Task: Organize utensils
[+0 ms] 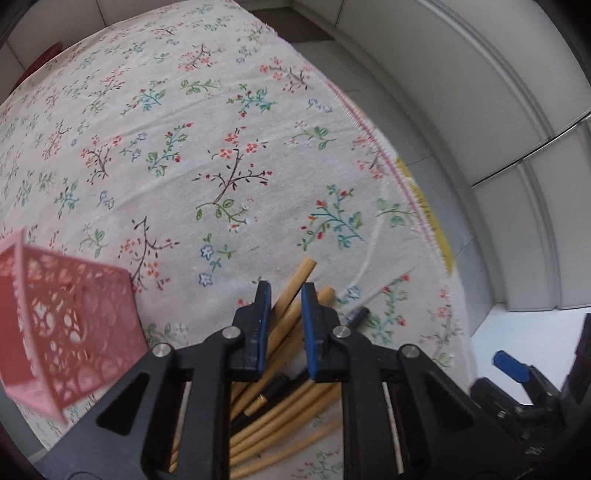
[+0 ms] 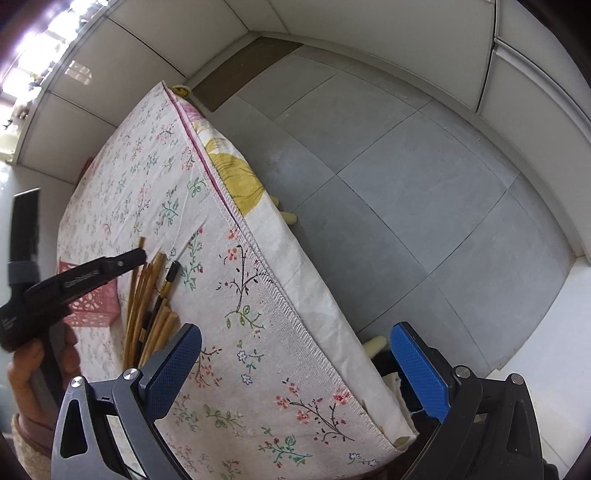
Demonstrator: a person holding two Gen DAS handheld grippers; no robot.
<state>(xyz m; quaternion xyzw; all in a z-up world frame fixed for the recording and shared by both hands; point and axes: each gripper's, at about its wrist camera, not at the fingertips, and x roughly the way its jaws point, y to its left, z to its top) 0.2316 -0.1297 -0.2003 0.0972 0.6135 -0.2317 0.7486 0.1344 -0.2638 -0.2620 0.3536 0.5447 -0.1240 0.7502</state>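
While the left gripper (image 1: 283, 295) stands over the heap of bamboo chopsticks (image 1: 295, 398), its blue pads are drawn near together with light chopstick shafts showing in the narrow gap between them. Whether the pads actually press on a shaft cannot be told from the left wrist view; the right wrist view shows only the dark tip of that tool among the sticks. The step in hand is judged to be the pick-up of one or two chopsticks from the heap.

The right gripper (image 2: 295, 373) has its jaws spread wide and holds nothing; it hangs above the near corner of the table, partly beyond the edge. A hand (image 2: 33, 373) is seen grasping the handle of the left tool.

The heap lies near the table's edge and includes darker sticks, among them a black chopstick with a gold band (image 2: 168, 284). The pink lattice basket (image 1: 62, 332) stands just beside the heap, apart from it, and is the likely receptacle. The next move is judged to call for a firm pinch, a lift clear of the pile, and a carry across to the basket's open top with the sticks tipped upright. A loose pinch could let a round shaft roll out.

The surface is a floral tablecloth (image 1: 207, 155) with a pink stitched hem, laid over a second cloth bearing a large yellow flower (image 2: 240, 173). Beyond lie grey floor tiles (image 2: 424, 192) and pale panelled walls (image 2: 369, 26).
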